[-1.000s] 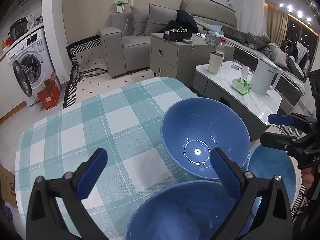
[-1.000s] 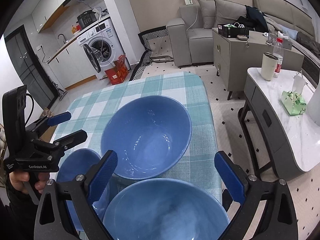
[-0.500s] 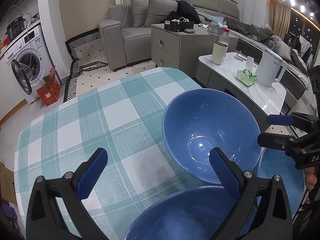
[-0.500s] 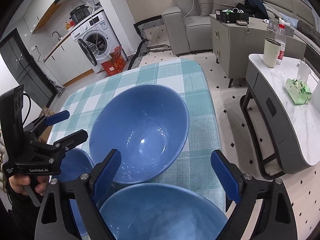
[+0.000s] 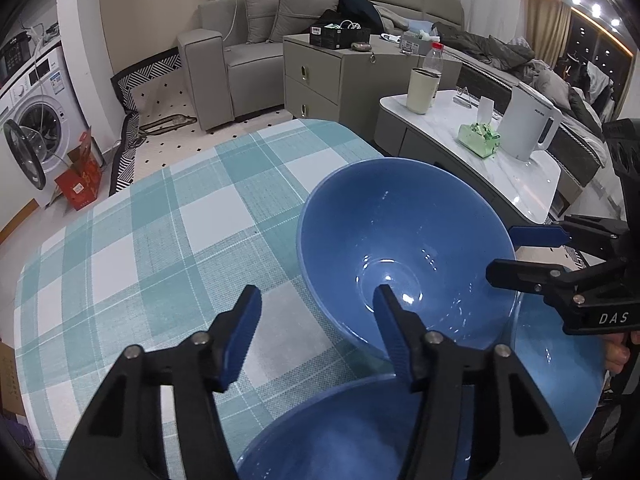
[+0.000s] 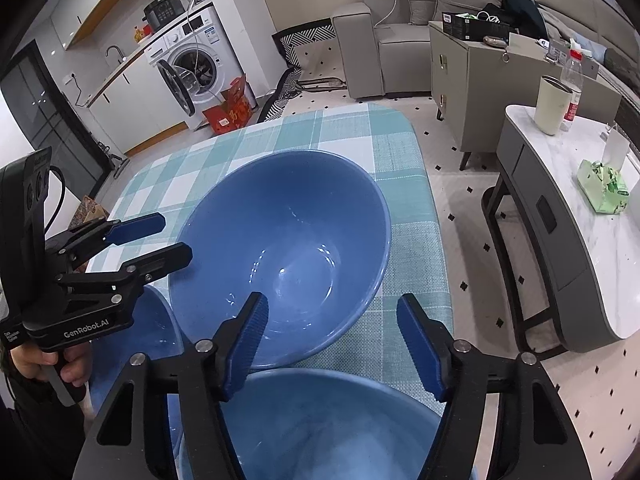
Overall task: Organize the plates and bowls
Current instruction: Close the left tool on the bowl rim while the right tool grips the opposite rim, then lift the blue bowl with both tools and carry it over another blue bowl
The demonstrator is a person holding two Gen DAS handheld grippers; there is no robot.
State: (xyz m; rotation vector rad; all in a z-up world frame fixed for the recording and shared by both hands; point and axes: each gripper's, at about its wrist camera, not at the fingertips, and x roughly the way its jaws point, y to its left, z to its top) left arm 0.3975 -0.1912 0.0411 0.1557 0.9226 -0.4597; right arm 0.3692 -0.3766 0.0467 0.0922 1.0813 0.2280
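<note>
Three blue dishes on the checked table (image 5: 168,240), all bunched at its near right end. Big bowl (image 5: 404,256) sits upright and empty, furthest from the cameras; in the right wrist view it's dead centre (image 6: 288,256). A second bowl (image 5: 340,432) is right under both cameras at the bottom edge, rim just short of the big bowl, can't tell if they touch. Third dish (image 5: 556,376) is partly hidden behind the big bowl and the tools; plate or shallow bowl, can't tell. Left gripper (image 5: 316,332): jaws have just been closing, now at a middling gap, right pad over the big bowl's near rim, left pad over bare cloth. The rim looks to sit between the pads, but contact isn't visible, so no confirmed grip. Right gripper (image 6: 332,340): also just been closing, gap a bit wider than the left's, left pad over the big bowl's near wall, right pad over cloth beside it, near bowl directly below. No visible press on anything either. Each tool shows in the other's camera, flanking the big bowl, with a hand (image 6: 52,364) on the left tool's grip.
</note>
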